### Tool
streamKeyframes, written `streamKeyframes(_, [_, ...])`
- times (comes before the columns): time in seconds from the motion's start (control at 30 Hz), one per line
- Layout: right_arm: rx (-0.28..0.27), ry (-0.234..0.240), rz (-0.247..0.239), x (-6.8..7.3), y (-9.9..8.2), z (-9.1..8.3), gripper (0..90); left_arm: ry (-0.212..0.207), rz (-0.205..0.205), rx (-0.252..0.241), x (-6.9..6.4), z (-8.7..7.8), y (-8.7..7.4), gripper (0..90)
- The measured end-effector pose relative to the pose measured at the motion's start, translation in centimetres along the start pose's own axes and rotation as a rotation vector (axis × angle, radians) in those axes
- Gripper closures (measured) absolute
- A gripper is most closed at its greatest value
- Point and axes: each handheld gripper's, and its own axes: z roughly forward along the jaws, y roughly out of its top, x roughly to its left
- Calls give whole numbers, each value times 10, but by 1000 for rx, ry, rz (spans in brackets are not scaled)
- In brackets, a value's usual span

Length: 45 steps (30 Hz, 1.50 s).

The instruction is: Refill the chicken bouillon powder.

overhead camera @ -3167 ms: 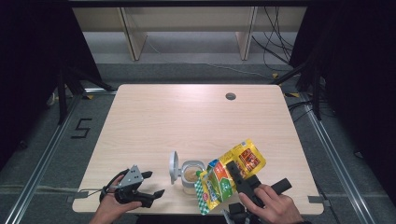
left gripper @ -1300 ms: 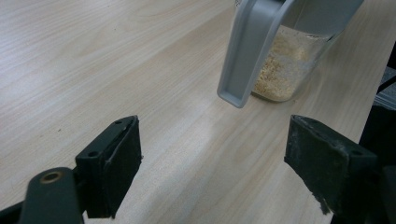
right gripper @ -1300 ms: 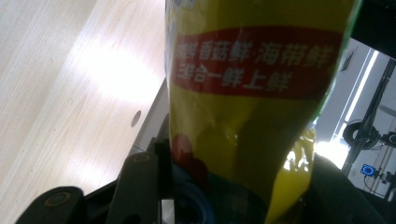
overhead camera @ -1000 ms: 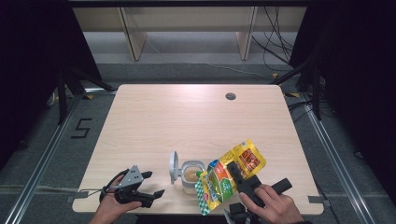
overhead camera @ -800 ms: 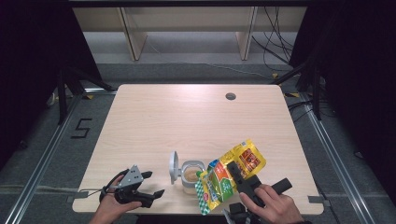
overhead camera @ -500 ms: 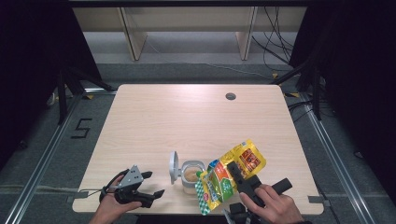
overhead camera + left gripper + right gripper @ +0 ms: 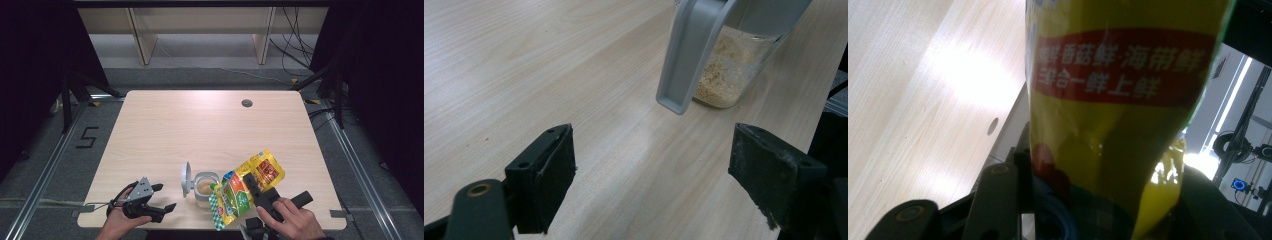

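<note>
Seen from the high view: clear jar (image 7: pixel 204 187) near the desk (image 7: pixel 200 130) front edge, grey lid (image 7: pixel 186 176) flipped up on its left side, pale granules inside. Just right of the jar, right claw (image 7: pixel 248 181) clamped on a yellow-green seasoning pouch (image 7: pixel 245 189), tilted with its lower end at the jar mouth; barely shifted over the last seconds, so pouring judged ongoing or paused, not finished. Left of the jar, left claw (image 7: pixel 165 197) spread wide, empty, low over the desk. From the left gripper view: jaws well apart, jar ahead, granule level plain through the wall. From the right gripper view: pouch's red printed band close up, jaws pinching it.
</note>
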Motion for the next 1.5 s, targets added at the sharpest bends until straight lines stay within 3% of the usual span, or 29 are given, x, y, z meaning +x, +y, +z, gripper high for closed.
streamKeyframes(0.03, [9,0,24,1,1,-1,595,0,-2,-2,0,0,0,181])
streamKeyframes(0.07, [3,-4,-19,-1,0,0,595,-1,-2,-1,0,0,0,181])
streamKeyframes(0.13, [19,9,21,0,1,-2,595,-2,5,-2,0,0,0,181])
streamKeyframes(0.23, [21,9,20,0,1,-2,595,-6,-17,-13,-1,1,0,181])
streamKeyframes(0.3, [10,-1,25,1,0,-1,595,-5,4,-11,0,0,0,181])
streamKeyframes(0.33, [2,-4,-9,-1,-1,0,595,-13,14,-4,0,0,1,181])
streamKeyframes(0.37, [8,-2,20,1,0,-1,595,-8,8,-13,0,1,0,181])
streamKeyframes(0.43, [9,9,-14,-1,0,-1,595,-13,12,-3,0,0,1,181])
streamKeyframes(0.47, [13,6,11,0,1,-1,595,-15,10,-1,0,0,1,181])
streamKeyframes(0.63, [10,0,20,1,0,0,596,-12,12,3,0,0,1,181])
streamKeyframes(0.7, [16,9,11,0,1,0,597,-8,-16,-13,-2,1,0,181])
streamKeyframes(0.83, [19,7,18,0,0,-1,597,0,-1,0,0,0,0,181])
streamKeyframes(0.87, [11,-4,23,1,0,-1,598,-6,-15,-12,-1,0,0,181])
streamKeyframes(1.1, [22,2,23,0,-1,-2,599,-6,-16,-12,-1,0,0,181])
streamKeyframes(1.13, [22,4,23,0,-1,-2,600,0,1,1,0,0,0,181])
streamKeyframes(1.17, [9,3,-12,-2,-2,-1,600,-1,-1,0,0,0,0,181])
streamKeyframes(1.2, [20,6,22,0,-1,-2,600,-6,-16,-12,-1,0,0,181])
streamKeyframes(1.3, [20,7,24,0,0,-2,601,-1,1,1,0,0,0,181])
streamKeyframes(1.47, [17,9,22,0,-1,-1,602,-10,-24,-20,-2,1,0,181])
streamKeyframes(1.5, [17,8,22,0,-1,-2,602,0,3,3,0,0,0,181])
